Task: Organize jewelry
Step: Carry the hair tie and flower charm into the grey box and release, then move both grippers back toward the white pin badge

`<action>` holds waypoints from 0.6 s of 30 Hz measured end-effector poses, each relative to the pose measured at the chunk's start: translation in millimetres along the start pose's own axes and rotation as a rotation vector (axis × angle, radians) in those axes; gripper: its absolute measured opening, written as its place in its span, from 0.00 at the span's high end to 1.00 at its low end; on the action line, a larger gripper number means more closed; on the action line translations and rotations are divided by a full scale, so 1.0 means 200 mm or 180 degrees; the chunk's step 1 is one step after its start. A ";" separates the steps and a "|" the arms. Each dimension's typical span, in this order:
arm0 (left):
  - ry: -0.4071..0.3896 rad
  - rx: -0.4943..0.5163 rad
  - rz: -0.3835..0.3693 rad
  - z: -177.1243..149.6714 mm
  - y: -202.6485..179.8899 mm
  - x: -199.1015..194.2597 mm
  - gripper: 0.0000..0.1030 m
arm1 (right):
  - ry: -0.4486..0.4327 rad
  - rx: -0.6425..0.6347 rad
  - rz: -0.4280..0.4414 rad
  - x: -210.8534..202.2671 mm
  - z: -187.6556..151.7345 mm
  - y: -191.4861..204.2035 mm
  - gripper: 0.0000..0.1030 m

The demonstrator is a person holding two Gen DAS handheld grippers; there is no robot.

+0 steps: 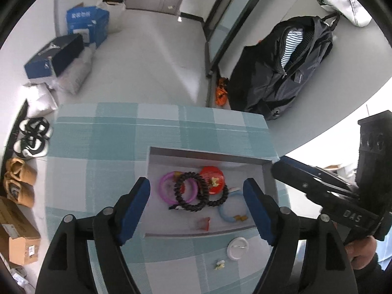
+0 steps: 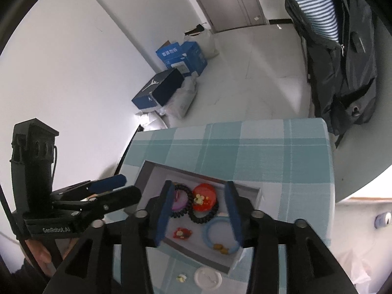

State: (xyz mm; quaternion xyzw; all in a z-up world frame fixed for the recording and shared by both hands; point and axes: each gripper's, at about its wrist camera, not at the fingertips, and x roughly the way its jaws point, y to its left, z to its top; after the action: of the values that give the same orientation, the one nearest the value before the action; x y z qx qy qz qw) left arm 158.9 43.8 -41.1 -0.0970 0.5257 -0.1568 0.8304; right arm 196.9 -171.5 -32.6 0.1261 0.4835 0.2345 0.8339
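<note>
My left gripper (image 1: 197,207) sits closest to the lens, its blue-padded jaws spread wide and holding nothing, poised above the grey tray (image 1: 208,155). Between the pads I see the black bead bracelet (image 1: 189,192) looped over the pink bangle (image 1: 177,188), and just beyond them the red round piece (image 1: 212,177). The light blue bangle (image 1: 226,212) lies toward the right pad, with a small red charm (image 1: 203,223) near the tray's front wall. In front of the tray, on the teal checked tablecloth (image 1: 98,134), a white round button (image 1: 237,248) and a tiny pale trinket (image 1: 220,264) rest apart from the rest.

My right gripper (image 2: 199,214) likewise hangs over the same tray (image 2: 147,171), jaws apart and empty, the blue bangle (image 2: 210,230) just inside its right pad.

Further out, a dark backpack (image 1: 289,66) leans by the wall, with shoe boxes (image 1: 56,56) and slippers (image 1: 18,181) on the floor to the left.
</note>
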 end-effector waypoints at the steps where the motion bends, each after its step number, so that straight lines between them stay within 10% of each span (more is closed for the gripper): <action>1: -0.0059 0.0017 0.0126 -0.02 -0.01 -0.02 0.28 | -0.0031 -0.0021 -0.0024 -0.01 -0.01 0.01 0.43; 18: -0.0708 0.0301 0.0821 -0.29 -0.20 -0.19 0.28 | -0.0455 -0.0359 -0.0063 -0.25 -0.24 0.12 0.14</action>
State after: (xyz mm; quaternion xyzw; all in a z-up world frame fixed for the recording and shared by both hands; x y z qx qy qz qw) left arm 85.0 21.2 -21.4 -0.0064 0.4307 -0.0617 0.9004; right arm 128.5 -177.8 -9.4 0.0906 0.4100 0.2434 0.8743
